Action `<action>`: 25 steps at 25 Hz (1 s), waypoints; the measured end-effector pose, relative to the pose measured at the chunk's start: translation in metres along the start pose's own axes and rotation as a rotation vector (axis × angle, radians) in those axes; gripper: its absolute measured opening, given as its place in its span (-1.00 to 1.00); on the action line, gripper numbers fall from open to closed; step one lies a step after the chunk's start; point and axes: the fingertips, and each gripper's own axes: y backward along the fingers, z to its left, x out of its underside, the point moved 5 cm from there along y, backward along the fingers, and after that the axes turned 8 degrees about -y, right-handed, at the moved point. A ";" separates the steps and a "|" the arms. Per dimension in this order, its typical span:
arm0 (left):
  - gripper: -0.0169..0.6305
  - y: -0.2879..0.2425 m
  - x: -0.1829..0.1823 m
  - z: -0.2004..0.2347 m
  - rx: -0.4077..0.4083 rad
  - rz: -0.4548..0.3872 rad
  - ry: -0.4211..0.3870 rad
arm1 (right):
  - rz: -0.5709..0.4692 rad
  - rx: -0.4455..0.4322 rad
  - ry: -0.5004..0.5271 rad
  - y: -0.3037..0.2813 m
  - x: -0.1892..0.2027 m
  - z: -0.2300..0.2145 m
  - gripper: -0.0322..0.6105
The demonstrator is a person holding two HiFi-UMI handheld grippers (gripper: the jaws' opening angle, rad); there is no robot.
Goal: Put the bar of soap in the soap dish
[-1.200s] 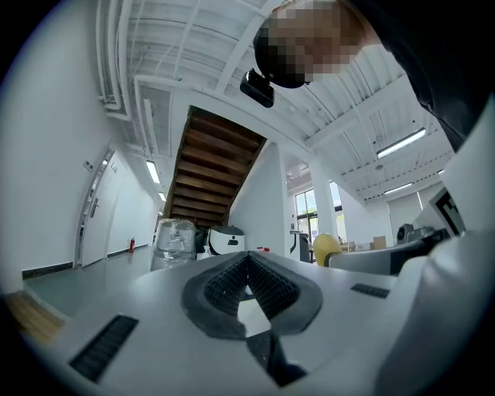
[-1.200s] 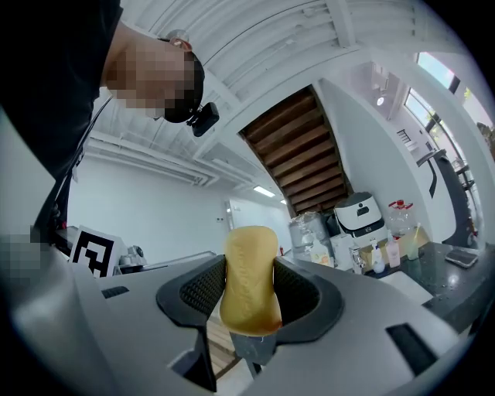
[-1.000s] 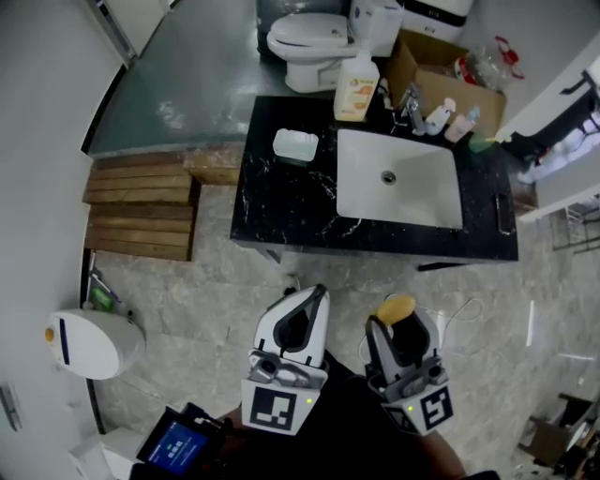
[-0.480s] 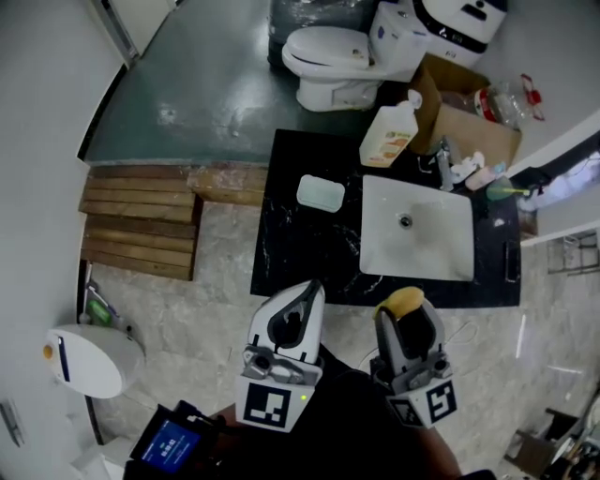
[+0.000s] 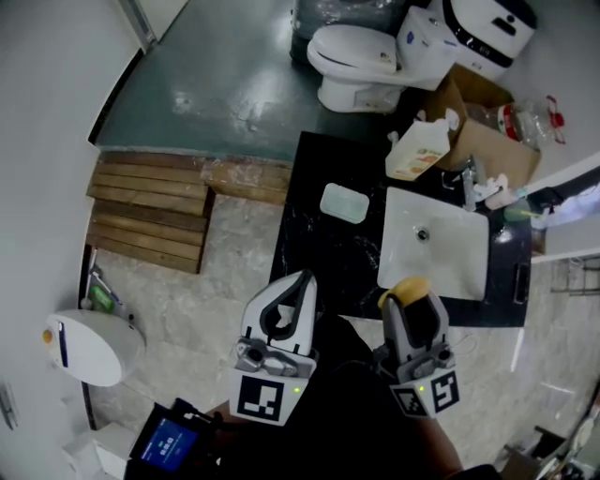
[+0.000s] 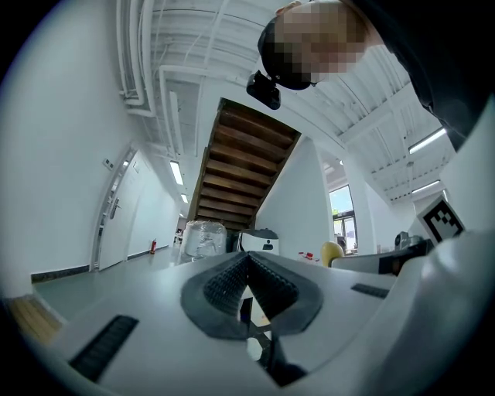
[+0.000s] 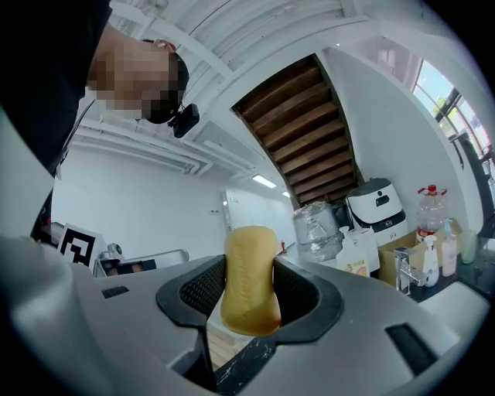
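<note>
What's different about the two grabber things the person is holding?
The left gripper has its jaws pressed together with nothing between them; the right gripper has its jaws squeezing the yellow bar of soap. The left gripper's pads touch each other, while the right gripper's pads sit apart, one on either side of the soap. Both are pale grey with dark pads and point toward the black counter.

1. From the head view, my right hand-held gripper [image 5: 411, 302] covers most of the soap [image 5: 403, 286]; only its top end shows.
2. The dish [image 5: 344, 202] is too small for me to tell what lies in it.
3. My left hand-held gripper [image 5: 298, 281] and the right one hide parts of the worktop's [image 5: 323, 253] near edge.
4. The white machine [image 5: 487, 23] behind the toilet [image 5: 356, 52] is cut off by the top edge.
</note>
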 end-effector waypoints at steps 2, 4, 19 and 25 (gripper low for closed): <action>-0.95 0.000 0.001 -0.002 -0.005 0.002 -0.004 | 0.016 -0.014 -0.002 -0.005 0.003 -0.003 -0.32; -0.95 -0.001 0.003 -0.004 -0.009 0.004 -0.015 | 0.031 -0.024 -0.004 -0.011 0.007 -0.007 -0.32; -0.95 -0.037 0.007 -0.011 -0.048 -0.010 -0.020 | 0.169 -0.088 0.110 -0.061 0.029 -0.058 -0.32; -0.95 -0.054 0.011 -0.012 -0.059 0.001 -0.031 | 0.216 -0.104 0.128 -0.087 0.033 -0.084 -0.32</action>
